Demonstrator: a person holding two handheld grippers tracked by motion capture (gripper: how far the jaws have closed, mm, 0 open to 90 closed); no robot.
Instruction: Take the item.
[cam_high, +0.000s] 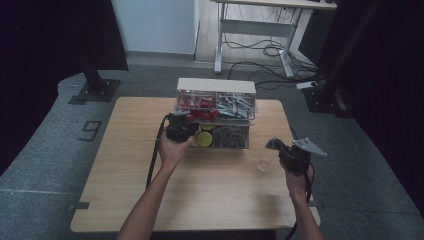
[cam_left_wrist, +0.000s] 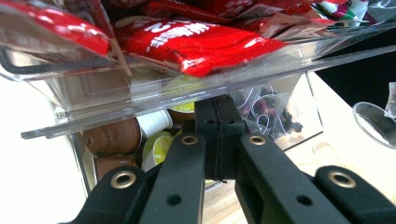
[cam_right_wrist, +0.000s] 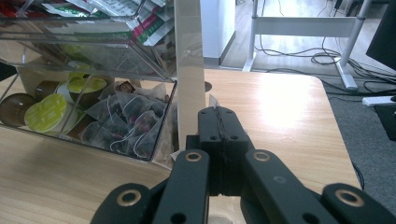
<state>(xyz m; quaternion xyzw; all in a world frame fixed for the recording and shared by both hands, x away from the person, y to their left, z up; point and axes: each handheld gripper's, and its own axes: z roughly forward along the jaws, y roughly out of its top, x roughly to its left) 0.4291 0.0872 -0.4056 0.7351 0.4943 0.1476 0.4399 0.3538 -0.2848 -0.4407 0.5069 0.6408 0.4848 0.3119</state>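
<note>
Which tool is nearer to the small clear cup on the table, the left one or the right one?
The right. The right tool is just beside the small clear cup, slightly behind it. The left tool is far to the cup's left, at the clear organizer.

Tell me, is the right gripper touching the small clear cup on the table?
Apart. In the high view, bare table shows between the right gripper and the small clear cup.

Hiding behind the left gripper (cam_high: 181, 128): the organizer's (cam_high: 216, 86) lower left compartment. Running off the top edge in the left gripper view: red sachets (cam_left_wrist: 196, 42). Remaining too blurred to identify: a small clear round thing (cam_high: 263, 164).
</note>
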